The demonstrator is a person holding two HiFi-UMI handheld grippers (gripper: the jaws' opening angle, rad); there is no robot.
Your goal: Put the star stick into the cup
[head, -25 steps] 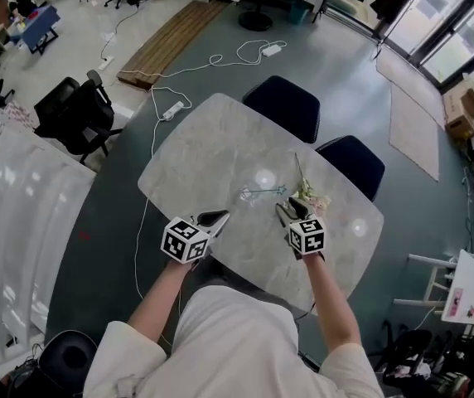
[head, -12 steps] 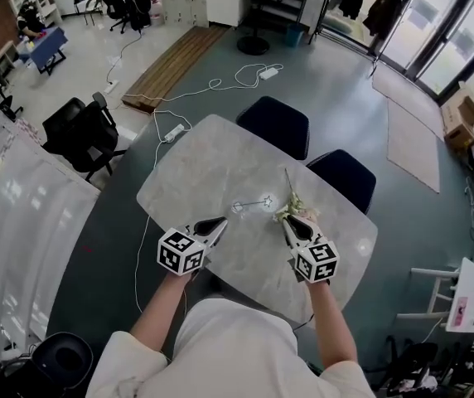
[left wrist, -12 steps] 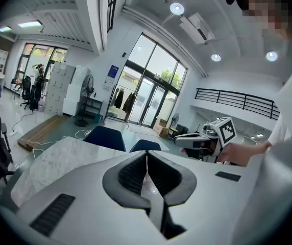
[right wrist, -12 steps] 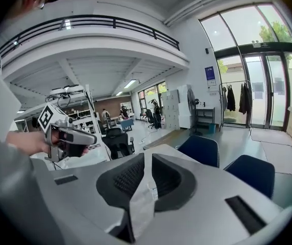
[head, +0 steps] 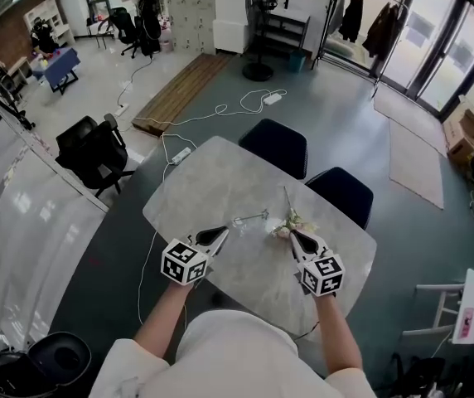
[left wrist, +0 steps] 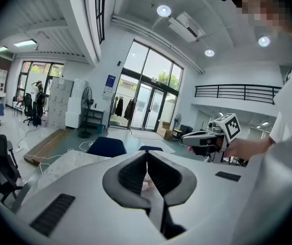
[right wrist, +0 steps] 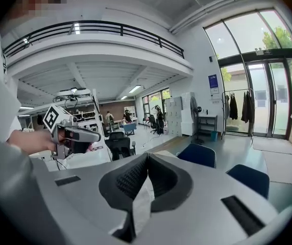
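The star stick (head: pixel 250 217), thin with a small star at each end, lies flat on the marble table (head: pixel 208 181) between my two grippers. Just right of it stands a small cluster of pale flowers (head: pixel 287 224) with a thin stem rising from it; the cup itself is too small to make out. My left gripper (head: pixel 218 236) hovers near the front edge, shut and empty, its tips (left wrist: pixel 147 155) meeting. My right gripper (head: pixel 297 237) sits just behind the flowers, its jaws closing fully together (right wrist: pixel 147 157) with nothing between them. Each gripper shows in the other's view: right gripper (left wrist: pixel 205 138), left gripper (right wrist: pixel 79 135).
Two dark blue chairs (head: pixel 276 144) (head: pixel 342 191) stand at the table's far side. A black office chair (head: pixel 96 152) is at the left, and white cables (head: pixel 220 106) trail over the floor beyond the table. Glass doors and coat racks are far off.
My right gripper's jaws have gone from apart to together, and it has drawn back a little from the flowers. The stick still lies on the table. My head has tilted up.
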